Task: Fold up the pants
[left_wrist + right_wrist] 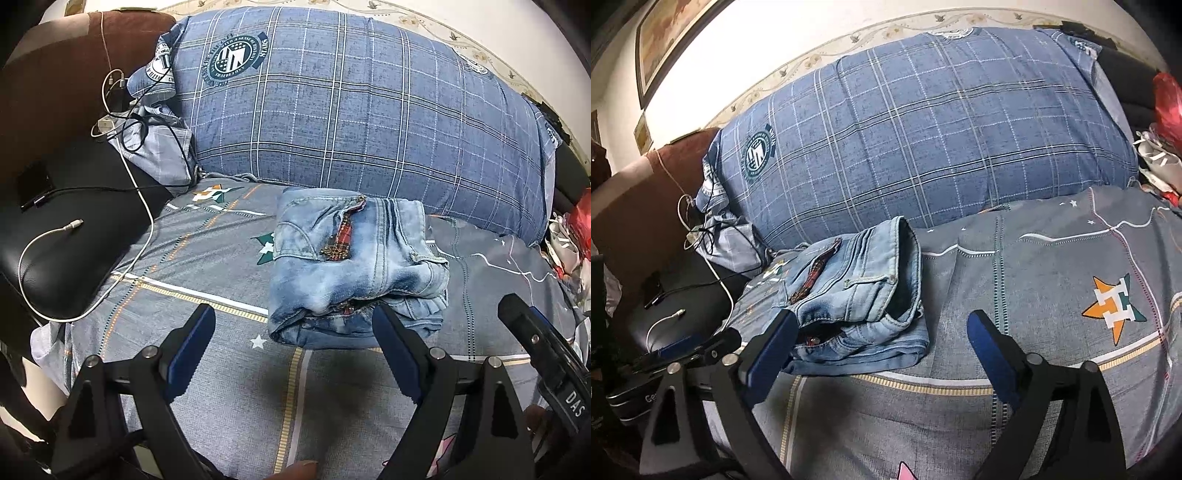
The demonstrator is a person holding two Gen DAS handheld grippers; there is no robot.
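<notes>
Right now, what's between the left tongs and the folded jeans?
Nothing but bare grey bedsheet. In the left wrist view the open left tongs sit just short of the folded jeans, with no object between.

Bare bedsheet (1052, 258) right of folded jeans (857, 295); big pillow (923, 140) behind.

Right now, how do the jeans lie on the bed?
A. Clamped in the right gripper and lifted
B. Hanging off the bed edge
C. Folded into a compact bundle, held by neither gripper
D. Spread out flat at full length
C: the jeans sit folded on the bedsheet, with both grippers' jaws open and clear of them.
</notes>
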